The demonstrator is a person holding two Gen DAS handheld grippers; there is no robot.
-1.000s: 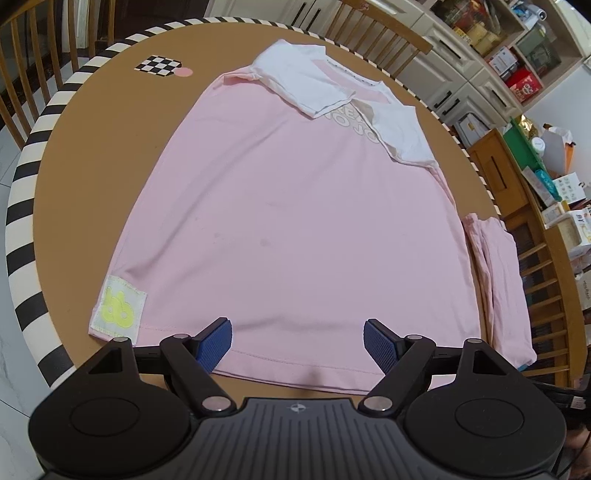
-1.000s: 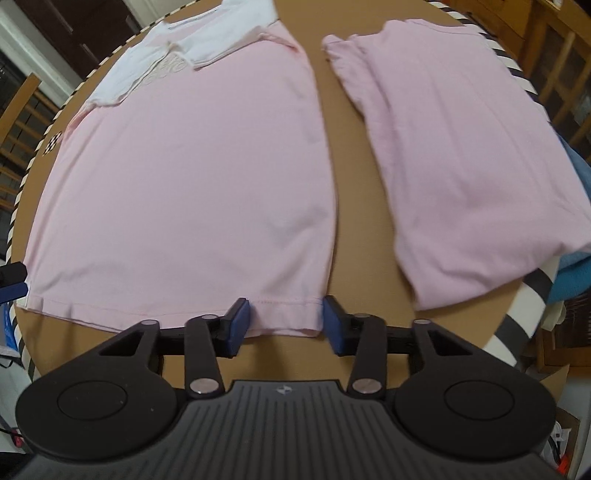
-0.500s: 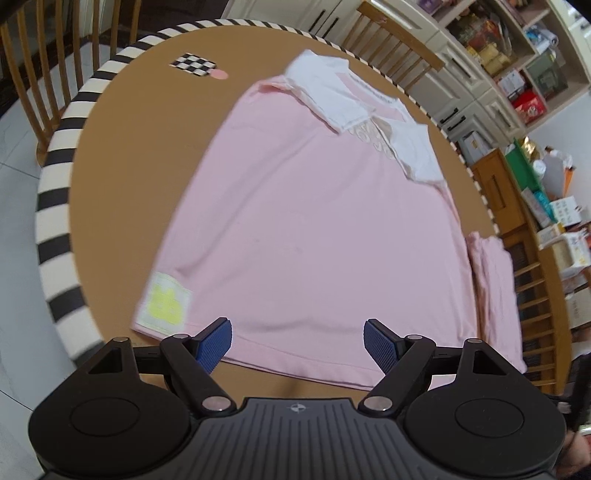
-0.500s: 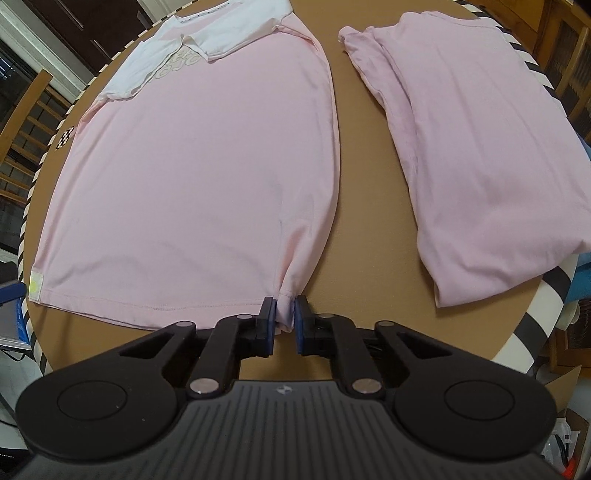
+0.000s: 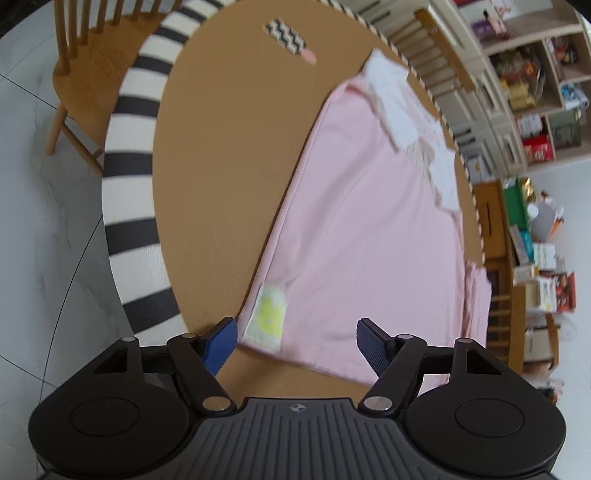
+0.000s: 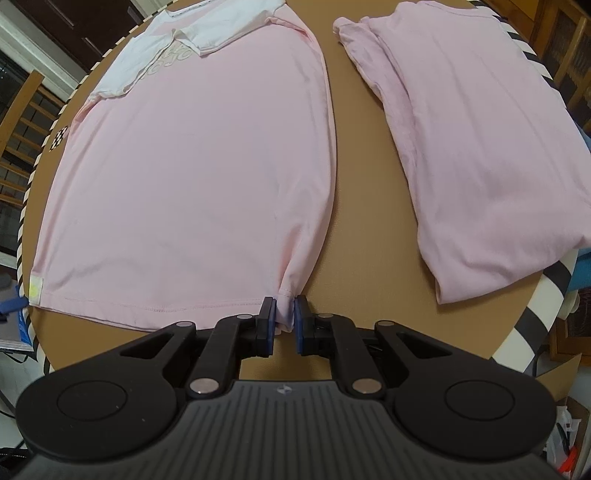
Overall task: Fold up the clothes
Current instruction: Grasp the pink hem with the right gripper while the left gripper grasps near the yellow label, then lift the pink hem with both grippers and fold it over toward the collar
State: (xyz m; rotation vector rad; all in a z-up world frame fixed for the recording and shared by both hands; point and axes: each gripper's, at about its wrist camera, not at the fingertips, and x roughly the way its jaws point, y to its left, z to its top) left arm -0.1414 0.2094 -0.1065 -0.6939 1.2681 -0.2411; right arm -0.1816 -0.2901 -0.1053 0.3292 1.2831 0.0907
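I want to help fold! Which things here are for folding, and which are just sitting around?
For folding: pink shirt, right gripper pinching its hem corner, left gripper closing by the yellow patch.
Just around: folded pink garment, checkered marker, chair.

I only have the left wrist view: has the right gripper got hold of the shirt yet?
Observer: Yes. The right gripper is shut on the shirt at its near right hem corner.
Operator: Anything else on the table past the shirt? I see only a pink sliver.
Observer: A second pink garment, folded, lies to the right, apart from the shirt.
Operator: Does it stay on the table?
Observer: Its near corner hangs over the striped rim.
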